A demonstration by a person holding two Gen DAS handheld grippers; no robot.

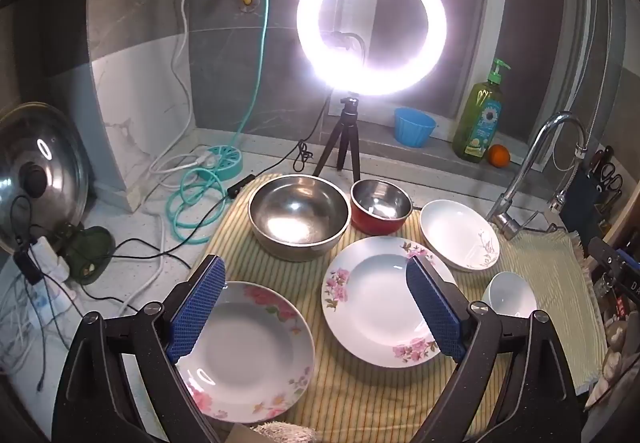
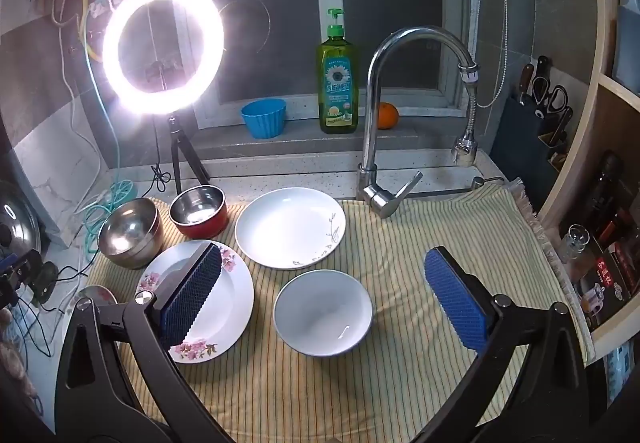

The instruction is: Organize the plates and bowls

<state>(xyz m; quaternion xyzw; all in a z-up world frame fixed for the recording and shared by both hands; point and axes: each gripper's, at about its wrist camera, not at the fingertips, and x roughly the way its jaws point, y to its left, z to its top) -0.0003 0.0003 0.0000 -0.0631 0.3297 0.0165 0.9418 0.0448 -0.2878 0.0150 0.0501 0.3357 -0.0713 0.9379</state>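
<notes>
A yellow cloth (image 2: 400, 323) with thin darker stripes lies under the dishes. On it, the plate (image 1: 248, 355) at seven o'clock in the left wrist view is white with pink flowers around its rim; the second flowered plate (image 1: 376, 303) is white with pink blossoms and green leaves. At two o'clock a white plate (image 1: 456, 231) carries a thin brown sprig. The small bowl (image 2: 323, 313) is plain white. One bowl (image 1: 298, 217) is bare steel; another (image 1: 380, 213) is steel inside, red outside. Both grippers' pads (image 1: 198, 309) are blue with a fine grid texture on black arms. At one o'clock stand a green soap bottle (image 1: 480, 123), a blue cup (image 1: 414, 126) and an orange fruit (image 1: 499, 155).
</notes>
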